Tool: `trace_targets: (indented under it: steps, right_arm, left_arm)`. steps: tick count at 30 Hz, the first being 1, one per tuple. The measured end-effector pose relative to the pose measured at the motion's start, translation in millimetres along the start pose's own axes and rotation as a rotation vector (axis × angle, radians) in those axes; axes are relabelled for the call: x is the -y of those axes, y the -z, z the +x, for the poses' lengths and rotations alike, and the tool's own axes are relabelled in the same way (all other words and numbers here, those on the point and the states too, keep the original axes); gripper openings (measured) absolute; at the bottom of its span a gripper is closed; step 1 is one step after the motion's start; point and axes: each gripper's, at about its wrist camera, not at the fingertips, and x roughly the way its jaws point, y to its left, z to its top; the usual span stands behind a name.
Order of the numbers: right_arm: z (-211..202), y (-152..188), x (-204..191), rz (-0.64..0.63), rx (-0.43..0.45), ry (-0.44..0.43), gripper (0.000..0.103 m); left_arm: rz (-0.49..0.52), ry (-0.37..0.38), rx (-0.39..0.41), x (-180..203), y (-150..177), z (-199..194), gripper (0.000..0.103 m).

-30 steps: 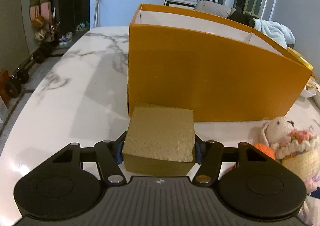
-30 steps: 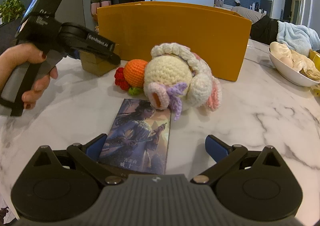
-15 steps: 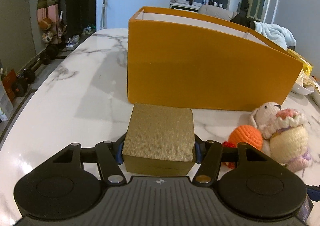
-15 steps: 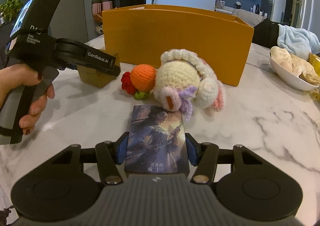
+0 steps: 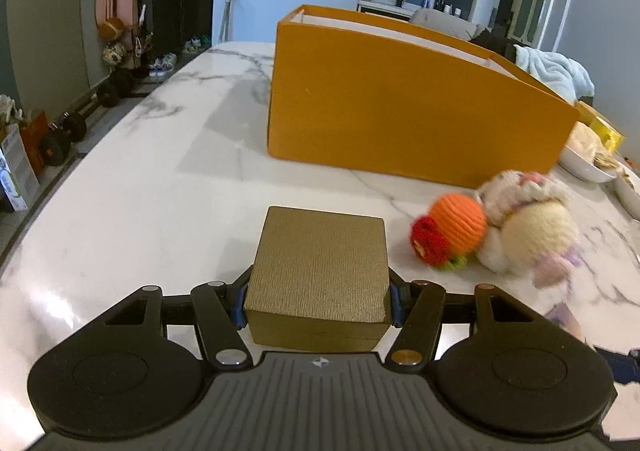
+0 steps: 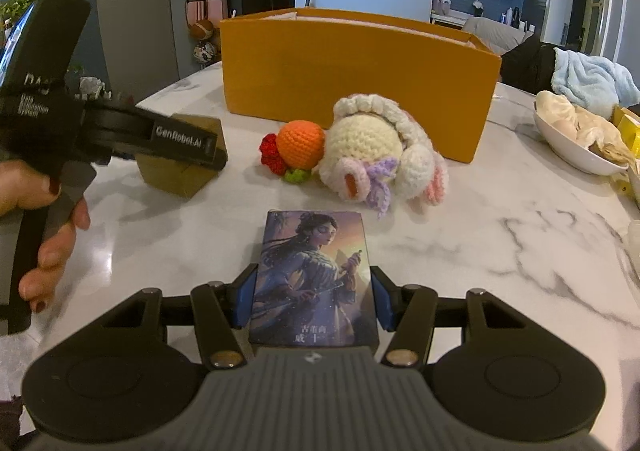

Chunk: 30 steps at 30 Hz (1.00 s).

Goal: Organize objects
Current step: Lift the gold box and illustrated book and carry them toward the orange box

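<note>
My left gripper (image 5: 318, 297) is shut on a gold textured box (image 5: 320, 271) and holds it above the marble table (image 5: 140, 187); the same box shows in the right wrist view (image 6: 180, 155). My right gripper (image 6: 314, 301) is shut on a card box with a painted woman on it (image 6: 314, 275), low over the table. An open orange storage box (image 5: 400, 107) stands behind, also in the right wrist view (image 6: 352, 75). A crocheted plush toy (image 6: 372, 147) with an orange ball lies in front of it, and it also shows in the left wrist view (image 5: 500, 223).
A white bowl of pale items (image 6: 576, 135) sits at the table's right. A light blue towel (image 6: 588, 79) lies behind it. Dumbbells (image 5: 60, 135) lie on the floor past the table's left edge.
My left gripper has drawn back from the orange box and risen with the gold box. My right gripper has closed on the card box and lifted it slightly.
</note>
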Motion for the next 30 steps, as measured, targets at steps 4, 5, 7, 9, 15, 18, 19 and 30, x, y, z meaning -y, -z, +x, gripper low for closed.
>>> trace_targets:
  steps: [4,5,7,9,15,18,19,30]
  right_arm:
    - [-17,-1,5,0.011,0.021,-0.002,0.059]
    - [-21,-1,6,0.014,0.026,-0.004,0.059]
    - [-29,-3,7,0.020,0.036,-0.009,0.059]
    - [-36,-6,8,0.020,0.044,-0.014,0.059]
    - [-52,-21,7,0.008,0.085,-0.015,0.059]
    - [-59,-33,10,0.000,0.113,-0.014,0.059]
    - [-61,-38,12,-0.005,0.122,-0.012,0.059]
    - [-59,-121,41,-0.041,0.239,0.010,0.059]
  left_arm:
    - [0.010,0.010,-0.003,2,1,-11,0.070]
    - [0.012,0.012,0.001,2,-1,-15,0.070]
    - [0.014,0.014,0.012,3,-3,-22,0.070]
    - [0.012,0.013,0.022,6,-7,-28,0.070]
    - [0.037,0.028,0.060,20,-24,-45,0.070]
    - [0.048,0.035,0.083,26,-37,-49,0.070]
    - [0.049,0.036,0.090,27,-42,-50,0.070]
    - [0.106,0.048,0.191,46,-119,-49,0.070]
